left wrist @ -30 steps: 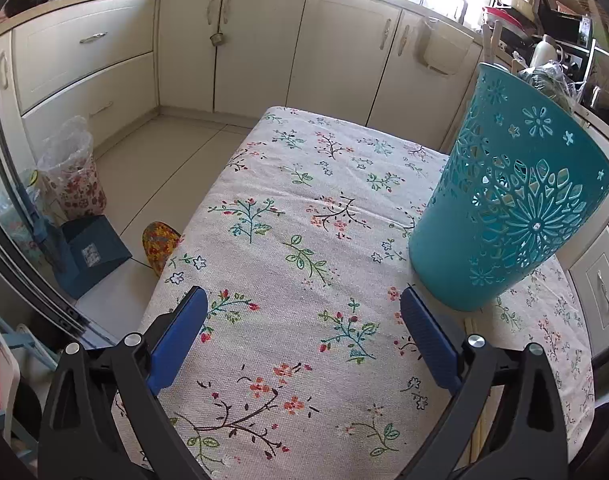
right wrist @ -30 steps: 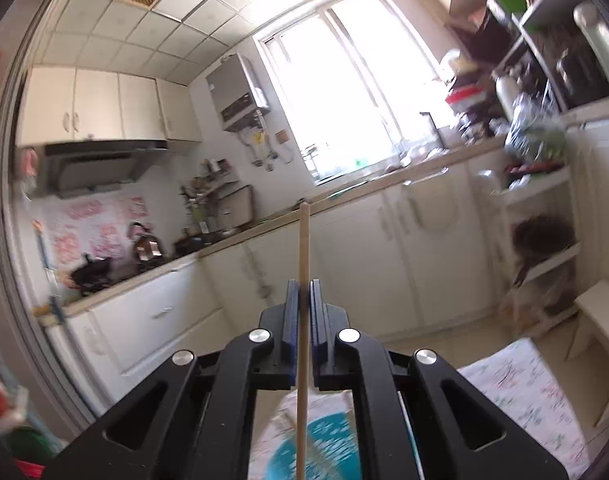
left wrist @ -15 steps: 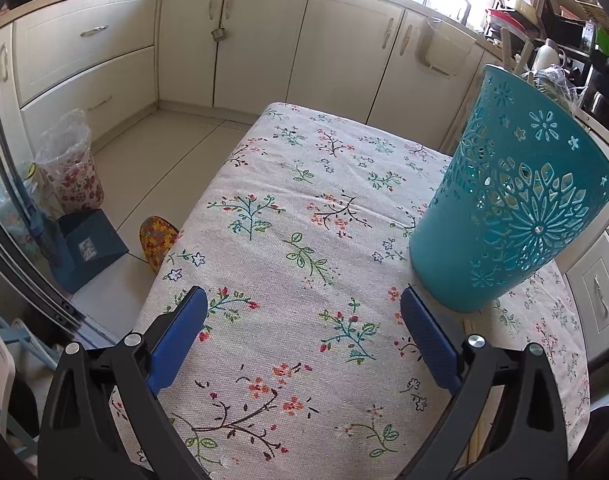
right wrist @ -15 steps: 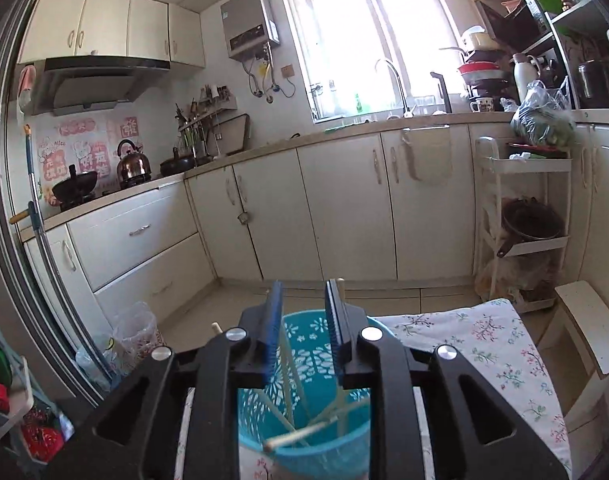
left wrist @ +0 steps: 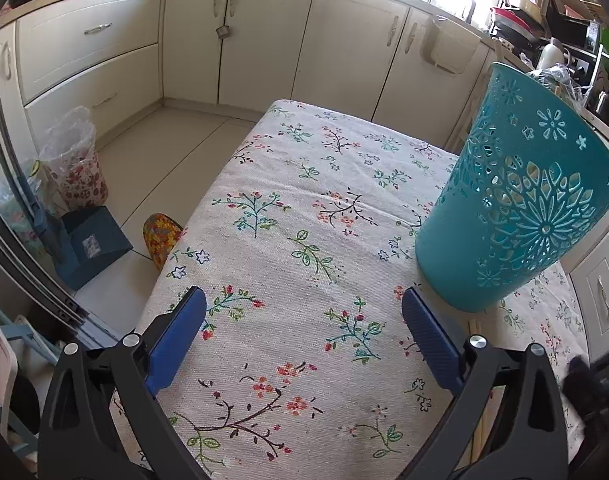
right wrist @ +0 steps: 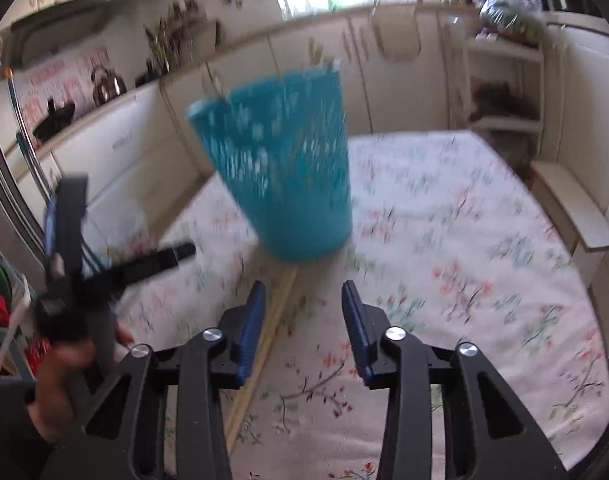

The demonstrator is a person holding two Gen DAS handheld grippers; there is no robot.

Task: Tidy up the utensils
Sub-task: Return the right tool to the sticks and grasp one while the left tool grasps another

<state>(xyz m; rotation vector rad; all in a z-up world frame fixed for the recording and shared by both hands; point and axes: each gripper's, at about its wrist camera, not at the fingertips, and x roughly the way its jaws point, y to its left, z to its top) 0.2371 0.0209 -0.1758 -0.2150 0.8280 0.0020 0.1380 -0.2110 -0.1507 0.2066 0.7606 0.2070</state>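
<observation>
A teal cut-out basket point(left wrist: 516, 200) point(right wrist: 288, 168) stands upright on the floral tablecloth point(left wrist: 304, 208). Pale sticks show at its rim in the blurred right wrist view. A pair of wooden chopsticks point(right wrist: 278, 304) point(left wrist: 475, 323) lies on the cloth, running from the basket's base toward me. My right gripper point(right wrist: 303, 292) hovers just before the basket, its jaws opening with nothing between them; the chopsticks lie under its left finger. My left gripper point(left wrist: 302, 300) stands open and empty over the cloth, left of the basket. A hand point(right wrist: 64, 364) holds it.
Cream kitchen cabinets point(left wrist: 264, 40) ring the table. On the floor to the left are a lined bin point(left wrist: 76, 168) and a blue box point(left wrist: 92, 240). A wooden stool point(right wrist: 572, 204) and a shelf rack point(right wrist: 504, 80) stand past the table's right edge.
The right gripper was shut on an upright chopstick, let it go over the basket, then sank and tipped down in front of the basket with wider jaws. The left gripper stayed put.
</observation>
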